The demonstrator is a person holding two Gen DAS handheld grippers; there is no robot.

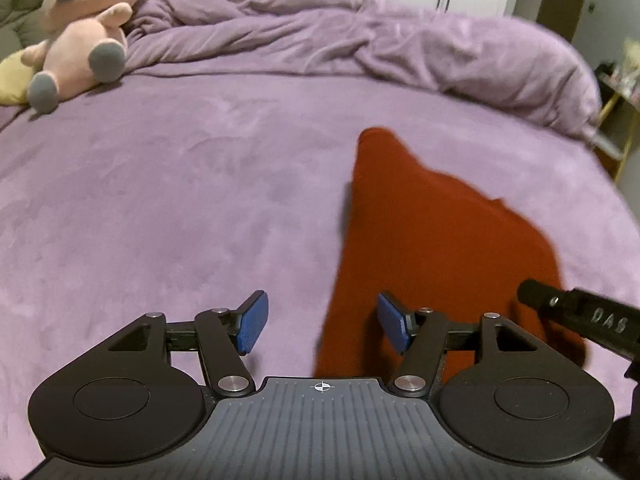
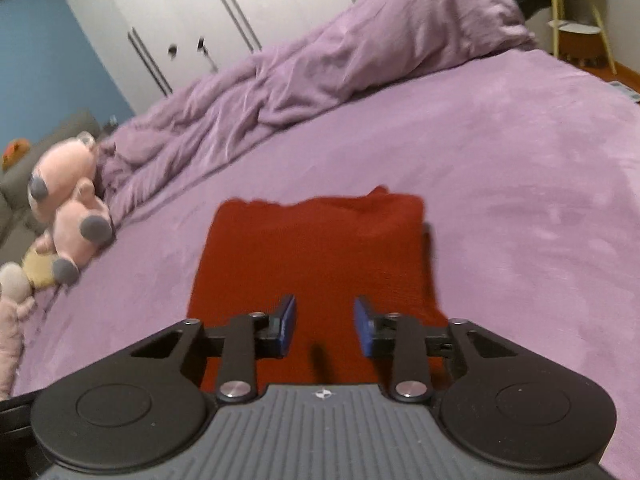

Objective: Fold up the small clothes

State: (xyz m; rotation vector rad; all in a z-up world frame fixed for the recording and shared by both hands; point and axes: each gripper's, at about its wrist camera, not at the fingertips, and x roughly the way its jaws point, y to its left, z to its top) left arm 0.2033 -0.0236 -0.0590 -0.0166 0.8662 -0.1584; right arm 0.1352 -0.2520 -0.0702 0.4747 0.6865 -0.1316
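The red garment (image 2: 316,256) lay flat on the purple bedspread (image 2: 520,200), folded into a rough rectangle, its long axis running away from the right gripper (image 2: 325,326) toward the bunched duvet (image 2: 320,68). Both grippers hung above it, the left gripper (image 1: 320,322) spread wide, the right's jaws parted, neither pinching anything. A pink plush toy (image 1: 80,32) sat well apart.

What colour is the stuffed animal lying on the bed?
The plush toy is pale pink with grey feet and ears, clearest in the left wrist view.
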